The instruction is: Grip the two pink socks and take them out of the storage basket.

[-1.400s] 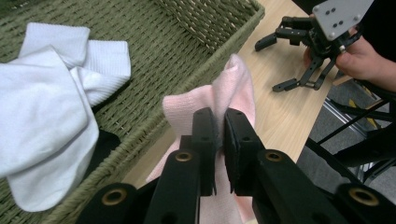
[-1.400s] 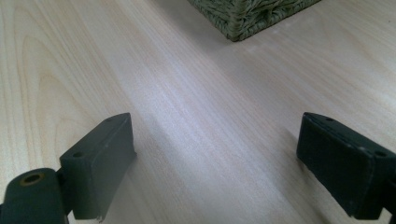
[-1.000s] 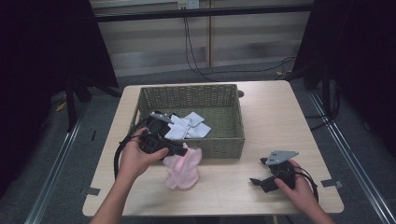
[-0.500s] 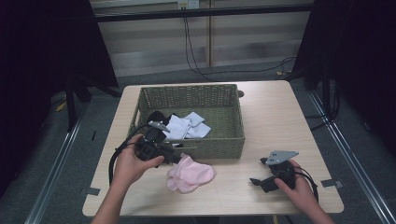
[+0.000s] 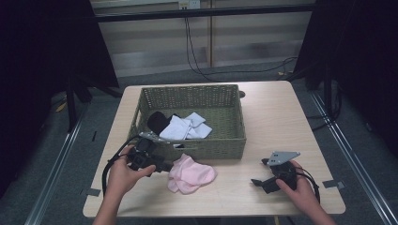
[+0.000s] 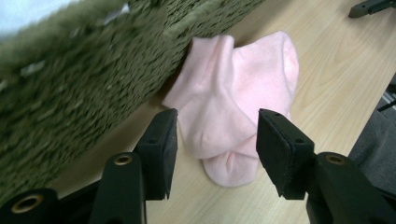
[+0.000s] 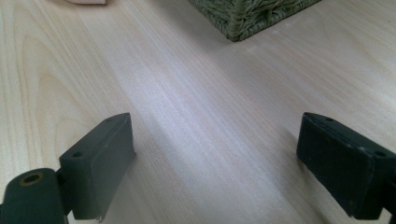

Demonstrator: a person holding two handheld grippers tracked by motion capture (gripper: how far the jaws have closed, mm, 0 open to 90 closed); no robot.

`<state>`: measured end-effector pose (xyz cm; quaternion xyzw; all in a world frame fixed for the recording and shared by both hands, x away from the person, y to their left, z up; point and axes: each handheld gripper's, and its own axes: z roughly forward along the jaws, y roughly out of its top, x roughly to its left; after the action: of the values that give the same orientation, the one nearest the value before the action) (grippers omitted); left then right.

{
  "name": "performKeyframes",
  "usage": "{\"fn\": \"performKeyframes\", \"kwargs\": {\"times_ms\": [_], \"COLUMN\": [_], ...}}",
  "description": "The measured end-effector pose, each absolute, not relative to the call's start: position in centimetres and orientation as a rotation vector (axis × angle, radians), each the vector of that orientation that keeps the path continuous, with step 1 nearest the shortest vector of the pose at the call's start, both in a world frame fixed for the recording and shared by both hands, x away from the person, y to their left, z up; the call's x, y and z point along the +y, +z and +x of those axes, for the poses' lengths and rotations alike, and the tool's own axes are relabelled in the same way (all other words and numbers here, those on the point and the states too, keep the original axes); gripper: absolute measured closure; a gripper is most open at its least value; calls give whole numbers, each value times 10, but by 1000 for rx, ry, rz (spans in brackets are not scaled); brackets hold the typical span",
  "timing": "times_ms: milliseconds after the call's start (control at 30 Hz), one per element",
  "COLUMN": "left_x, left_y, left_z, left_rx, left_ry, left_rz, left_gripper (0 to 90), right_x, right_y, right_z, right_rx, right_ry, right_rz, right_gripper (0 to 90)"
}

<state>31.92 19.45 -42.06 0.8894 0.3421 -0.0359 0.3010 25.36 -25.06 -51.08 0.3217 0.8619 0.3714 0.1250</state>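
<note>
Dark room, black curtains both sides, cables hanging down the back wall. Light wood desk [image 5: 281,117] in the middle, floor rails either side of it.

Woven green basket [image 5: 197,98] sits on the far-left half of the desk. Inside it: a black sock [image 5: 157,121] and a few white socks [image 5: 184,127], bunched toward your left.

Pink sock [image 5: 191,173] lies flat on the desk, crumpled, right against the basket's near wall. In the left gripper view its upper edge touches the wicker [image 6: 84,79]; the rest [image 6: 233,98] spreads out over bare wood.

Your left tongs [image 5: 165,165] are low at the desk, just left of the pink sock, pointing at it. Jaws have just been opening. They stand spread now, pads clear of the fabric; the sock's near end sits past and between them, not pinched. Your left hand [image 5: 123,174] grips the body, cable looping round the wrist side.

Your right tongs [image 5: 257,182] rest near the desk's near-right corner, well apart from sock and basket, grey plate on top. Jaws spread wide, bare wood between them in the right gripper view, basket corner [image 7: 247,16] farther off. Your right hand [image 5: 294,185] is wrapped round the body.
</note>
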Motion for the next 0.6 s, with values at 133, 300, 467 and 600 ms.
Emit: {"fn": "performKeyframes", "kwargs": {"times_ms": [133,300,467,600], "left_x": [202,208,218,222], "left_y": [-431,-443,-456,-464], "left_z": [317,313,307,305], "left_rx": [915,906,893,882], "left_ry": [-85,-66,-40,-16], "left_rz": [2340,2337,2327,2345], "left_gripper": [455,400,375,345], "right_x": [-251,-251,-251,-251], "right_y": [-511,-511,-511,-511], "right_z": [254,254,254,254], "right_rx": [2512,2512,2512,2511], "right_ry": [1083,1082,1083,1082], "right_rz": [937,937,937,938], "right_gripper": [104,104,104,104]}}
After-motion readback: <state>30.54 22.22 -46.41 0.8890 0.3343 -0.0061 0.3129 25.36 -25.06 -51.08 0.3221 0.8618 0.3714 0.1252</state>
